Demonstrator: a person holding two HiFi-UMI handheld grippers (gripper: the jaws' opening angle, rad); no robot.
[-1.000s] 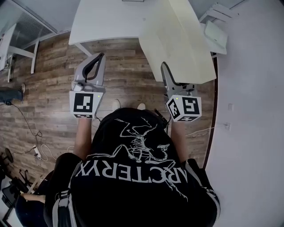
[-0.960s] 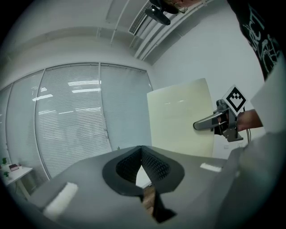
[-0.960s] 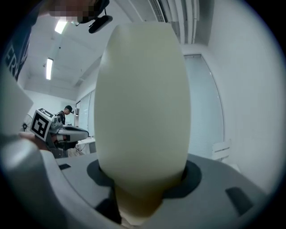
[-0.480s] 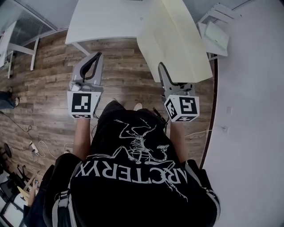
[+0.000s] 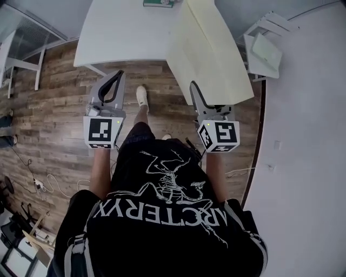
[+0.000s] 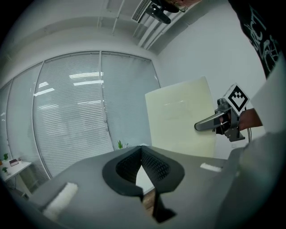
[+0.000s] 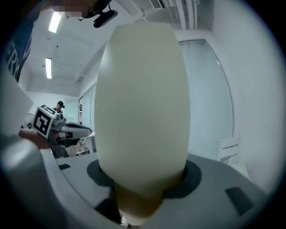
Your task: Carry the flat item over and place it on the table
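A large flat cream board [image 5: 216, 48] stands on edge, gripped at its near lower edge by my right gripper [image 5: 193, 87], which is shut on it. In the right gripper view the board [image 7: 143, 98] rises from between the jaws [image 7: 138, 197] and fills the middle. My left gripper [image 5: 117, 75] is held level beside it, shut and holding nothing; in its own view the fingertips [image 6: 142, 152] meet, with the board [image 6: 178, 120] and the right gripper [image 6: 203, 126] off to the right. The white table [image 5: 124, 32] lies just ahead, and the board's far part overlaps its right end.
A green item [image 5: 158, 3] lies at the table's far edge. A white chair [image 5: 265, 43] stands at the right by the white wall [image 5: 308, 135]. My shoe [image 5: 141, 97] is stepping onto the wooden floor [image 5: 48, 108]. Cables [image 5: 38, 184] trail at the left.
The table has come closer and more of its top shows. Both grippers and the board kept their pose. A foot has stepped forward between the grippers.
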